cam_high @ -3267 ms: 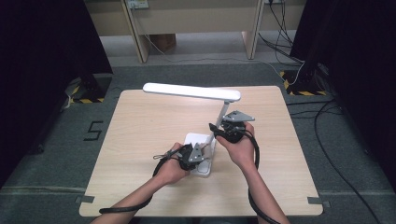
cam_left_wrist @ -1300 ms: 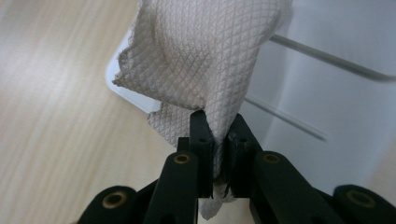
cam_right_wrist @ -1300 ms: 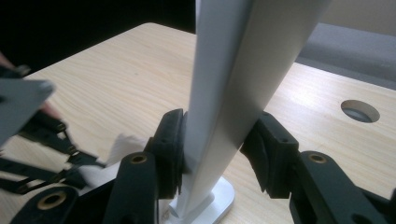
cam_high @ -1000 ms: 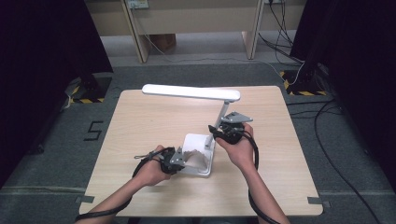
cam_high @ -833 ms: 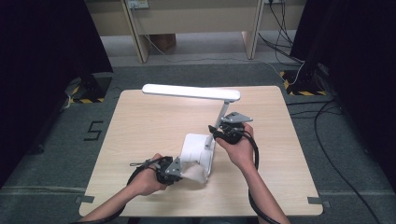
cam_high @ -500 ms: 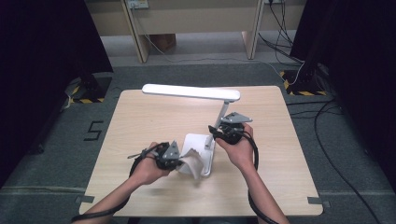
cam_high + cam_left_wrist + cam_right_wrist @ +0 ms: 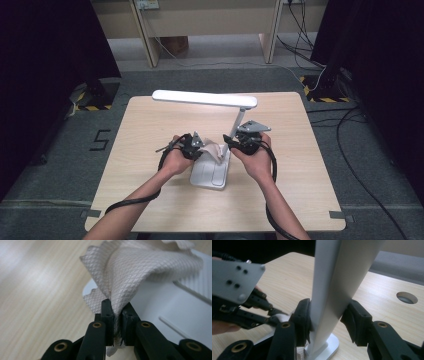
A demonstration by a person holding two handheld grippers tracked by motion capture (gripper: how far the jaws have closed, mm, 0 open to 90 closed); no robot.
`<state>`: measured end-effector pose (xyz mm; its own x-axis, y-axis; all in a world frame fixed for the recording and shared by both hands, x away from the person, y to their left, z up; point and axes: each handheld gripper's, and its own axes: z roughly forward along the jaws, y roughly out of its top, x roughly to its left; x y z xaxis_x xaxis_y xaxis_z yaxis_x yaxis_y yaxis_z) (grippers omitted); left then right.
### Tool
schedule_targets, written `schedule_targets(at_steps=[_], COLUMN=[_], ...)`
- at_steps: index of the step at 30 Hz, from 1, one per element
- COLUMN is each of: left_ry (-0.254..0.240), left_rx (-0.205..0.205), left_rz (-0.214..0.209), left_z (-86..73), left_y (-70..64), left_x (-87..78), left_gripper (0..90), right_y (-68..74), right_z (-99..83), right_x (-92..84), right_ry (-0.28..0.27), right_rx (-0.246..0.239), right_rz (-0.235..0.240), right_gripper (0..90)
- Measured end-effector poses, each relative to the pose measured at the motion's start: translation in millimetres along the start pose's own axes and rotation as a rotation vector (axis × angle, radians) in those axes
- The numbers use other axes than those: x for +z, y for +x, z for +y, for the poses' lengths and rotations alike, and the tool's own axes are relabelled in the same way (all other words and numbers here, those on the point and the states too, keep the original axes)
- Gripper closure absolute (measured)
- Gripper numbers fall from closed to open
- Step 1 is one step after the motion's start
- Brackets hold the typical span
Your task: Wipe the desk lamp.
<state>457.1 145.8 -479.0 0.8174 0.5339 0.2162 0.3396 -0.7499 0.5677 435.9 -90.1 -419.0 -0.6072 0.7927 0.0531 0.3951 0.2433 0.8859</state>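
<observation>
Change: the left gripper [image 7: 196,146] has come back from the near-left part of the table [image 7: 150,125] to the lamp base [image 7: 210,174], bringing the cloth [image 7: 212,150] with it; the right gripper [image 7: 234,143] has kept its place on the lamp stem [image 7: 237,125].
Left gripper: jaws clamped together on a gathered fold of the cloth, seen close in the left gripper view [image 7: 117,322].
Cloth: pale, diamond-textured [image 7: 140,272], draped over the far end of the white lamp base [image 7: 175,315], near the middle of the table.
Right gripper: jaws [image 7: 327,317] set on either side of the lamp stem [image 7: 337,285], low down just above the base; the left pad touches it, the right pad stands close beside it.
Lamp: desk lamp with its long white head [image 7: 205,98] lying level along the table's far edge.
</observation>
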Motion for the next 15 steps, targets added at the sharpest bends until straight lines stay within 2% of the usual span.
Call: schedule_targets(at_steps=[6, 9, 12, 15], left_ry=[0.019, -0.001, -0.029, -0.047], left_rx=[0.035, 0.034, 0.023, 0.009], left_rz=[-0.045, -0.076, -0.077, -0.047], left_z=[-16.6, -28.3, -41.4, -57.2], left_y=[-13.4, -20.9, -24.5, -23.0], left_x=[-16.0, -28.0, -44.0, -61.8], left_gripper=[82.4, 82.6, 82.6, 82.6], right_y=[2.3, 3.1, 3.5, 3.3], right_z=[-0.2, 0.5, 1.0, 0.8], right_x=[-0.1, 0.3, 0.4, 0.3], right_ry=[0.000, 0.003, 0.005, 0.005], right_rx=[-0.008, -0.010, -0.009, -0.009], right_rz=[-0.015, -0.023, -0.024, -0.024], right_gripper=[58.6, 58.8, 58.8, 58.7])
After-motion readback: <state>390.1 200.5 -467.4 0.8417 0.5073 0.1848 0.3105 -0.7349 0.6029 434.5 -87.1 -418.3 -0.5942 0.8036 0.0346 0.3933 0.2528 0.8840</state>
